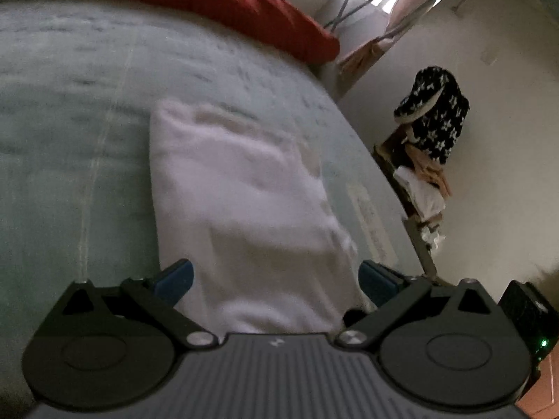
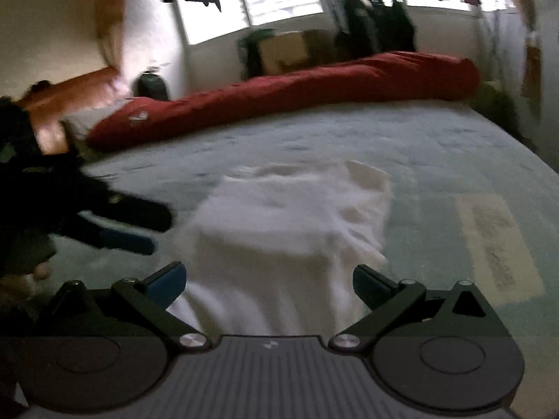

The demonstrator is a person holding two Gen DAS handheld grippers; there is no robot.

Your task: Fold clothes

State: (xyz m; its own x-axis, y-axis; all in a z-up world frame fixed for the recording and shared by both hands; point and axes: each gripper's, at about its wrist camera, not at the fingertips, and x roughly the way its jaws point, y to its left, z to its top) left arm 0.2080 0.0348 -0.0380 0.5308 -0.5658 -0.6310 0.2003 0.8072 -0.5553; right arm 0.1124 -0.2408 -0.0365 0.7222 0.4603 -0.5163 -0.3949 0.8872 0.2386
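Lying flat on the pale blue bed (image 2: 436,146), the folded white garment (image 2: 290,230) sits near the front edge, well apart from the long red bolster (image 2: 297,94) at the far side. The left hand-held gripper (image 1: 276,279) is released, jaws spread wide with the garment's near end between them. The right hand-held gripper (image 2: 269,282) is likewise released, jaws straddling the same near end, grasping nothing.

The garment (image 2: 290,230) lies on the bed (image 2: 454,146). The bolster (image 2: 297,94) lies behind it, at twelve o'clock. The left gripper (image 2: 132,230) is at nine o'clock.
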